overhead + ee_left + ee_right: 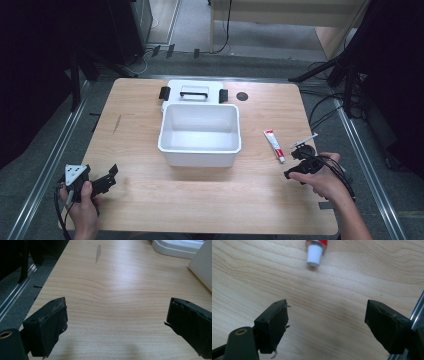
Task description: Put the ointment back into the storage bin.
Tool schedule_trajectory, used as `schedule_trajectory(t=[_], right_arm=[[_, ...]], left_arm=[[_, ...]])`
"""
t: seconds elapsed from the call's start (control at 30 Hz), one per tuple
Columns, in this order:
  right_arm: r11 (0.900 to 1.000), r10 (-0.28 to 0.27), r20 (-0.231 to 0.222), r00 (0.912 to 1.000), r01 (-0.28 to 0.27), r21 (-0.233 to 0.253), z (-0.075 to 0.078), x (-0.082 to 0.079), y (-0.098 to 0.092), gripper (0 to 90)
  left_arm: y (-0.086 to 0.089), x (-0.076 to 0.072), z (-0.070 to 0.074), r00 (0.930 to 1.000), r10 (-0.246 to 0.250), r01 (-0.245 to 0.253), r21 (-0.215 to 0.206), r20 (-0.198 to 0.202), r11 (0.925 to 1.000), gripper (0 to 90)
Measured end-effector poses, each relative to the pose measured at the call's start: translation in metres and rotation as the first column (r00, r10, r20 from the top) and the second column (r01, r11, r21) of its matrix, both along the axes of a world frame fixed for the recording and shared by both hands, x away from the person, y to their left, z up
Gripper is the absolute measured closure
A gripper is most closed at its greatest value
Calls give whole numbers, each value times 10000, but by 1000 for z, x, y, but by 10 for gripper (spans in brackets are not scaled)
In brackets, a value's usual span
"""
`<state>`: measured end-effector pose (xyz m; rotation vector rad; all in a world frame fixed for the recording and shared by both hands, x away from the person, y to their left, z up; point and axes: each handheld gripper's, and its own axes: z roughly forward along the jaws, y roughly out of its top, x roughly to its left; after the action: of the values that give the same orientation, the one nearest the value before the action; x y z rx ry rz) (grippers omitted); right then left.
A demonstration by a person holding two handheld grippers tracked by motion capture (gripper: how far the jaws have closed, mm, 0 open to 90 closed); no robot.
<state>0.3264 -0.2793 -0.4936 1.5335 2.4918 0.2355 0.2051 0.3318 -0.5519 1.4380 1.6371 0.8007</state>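
A red and white tube (pixel 274 145) with a white cap (pixel 314 255) lies on the wooden table (pixel 135 145), right of a white open box (pixel 200 134). My right gripper (pixel 302 159) is held just below the tube's cap end, and its jaws stand wide apart over bare wood (pixel 325 312) with nothing between them. My left gripper (pixel 105 181) is at the table's front left corner, far from the box. Its jaws are also open over bare wood (pixel 116 312). The box's near wall (pixel 202 267) shows at the right edge of the left gripper view.
The box's white lid (pixel 194 92), with a handle and black clasps, lies flat behind the box. A round dark hole (pixel 242 96) is in the tabletop at the back right. A metal rail (pixel 47 165) runs along the table's left side. Cables lie on the floor at the right.
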Motion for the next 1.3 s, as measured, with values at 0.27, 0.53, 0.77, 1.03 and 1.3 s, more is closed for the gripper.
schedule_trajectory(t=[0.27,0.53,0.77,1.03,1.3], right_arm=[[9989,-125,-779,9969,90,-457,6,19,16,204],[9995,-286,-1310,9910,268,-151,8,40,25,299],[9996,-293,-1435,9892,292,-28,12,52,28,414],[9996,-63,-1715,9852,18,-267,11,68,36,514],[10000,-68,-1607,9870,57,-69,5,77,44,582]], left_arm=[[0,0,0,10000,-4,4,-43,13,10000,37],[0,1,0,10000,27,-27,-85,16,10000,37],[0,1,0,10000,-20,20,-30,-21,10000,38],[0,1,0,10000,-50,50,-14,-49,10000,37],[1,1,0,10000,-57,57,-27,-36,10000,37]])
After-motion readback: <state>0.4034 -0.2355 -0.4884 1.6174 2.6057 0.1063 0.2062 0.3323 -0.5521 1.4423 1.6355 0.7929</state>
